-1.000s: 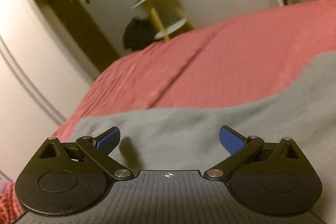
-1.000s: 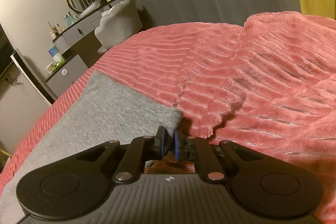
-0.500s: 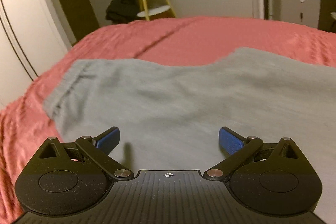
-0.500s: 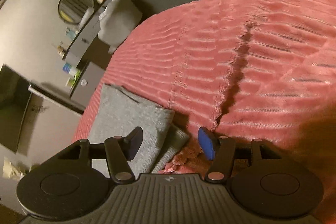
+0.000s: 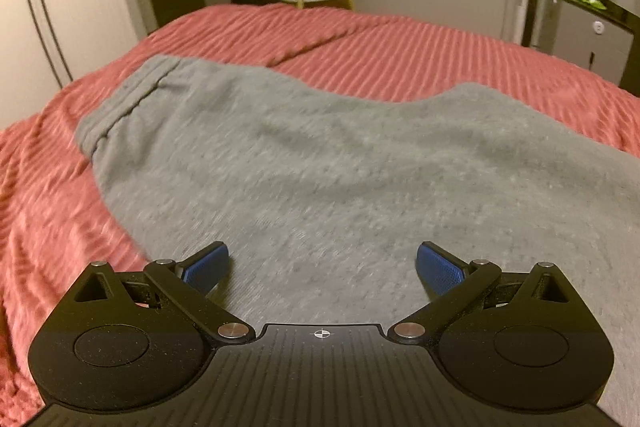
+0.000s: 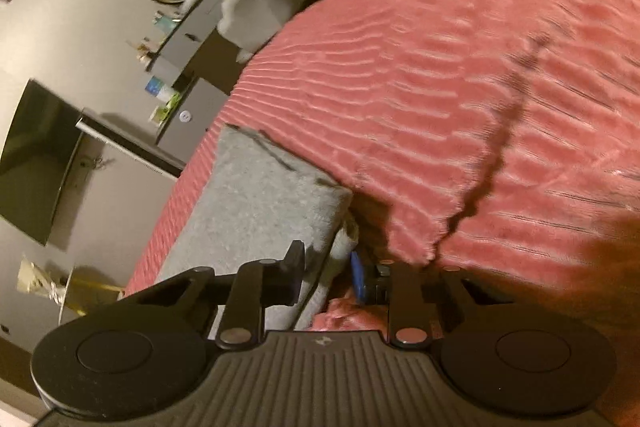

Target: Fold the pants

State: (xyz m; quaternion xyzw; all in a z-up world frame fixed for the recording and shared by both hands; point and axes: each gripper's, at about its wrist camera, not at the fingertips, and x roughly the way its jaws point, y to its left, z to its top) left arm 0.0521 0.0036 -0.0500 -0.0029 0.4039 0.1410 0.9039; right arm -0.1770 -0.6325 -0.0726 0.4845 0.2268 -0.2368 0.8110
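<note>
Soft grey sweatpants lie flat on bed with ribbed pink blanket, spread ready for folding. Left gripper hovers over middle, tipped down, fingers wide open, nothing held. Right gripper at cuff end, tipped down and rolled, fingers just been closing, narrow gap, grey edge between; firm pinch unclear.

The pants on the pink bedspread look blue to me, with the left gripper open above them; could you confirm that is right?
Not quite: the pants are grey, not blue; only the pads on the fingers are blue. The left wrist view shows this. The rest holds: they lie on the pink bedspread, and the left gripper is open above them.
</note>
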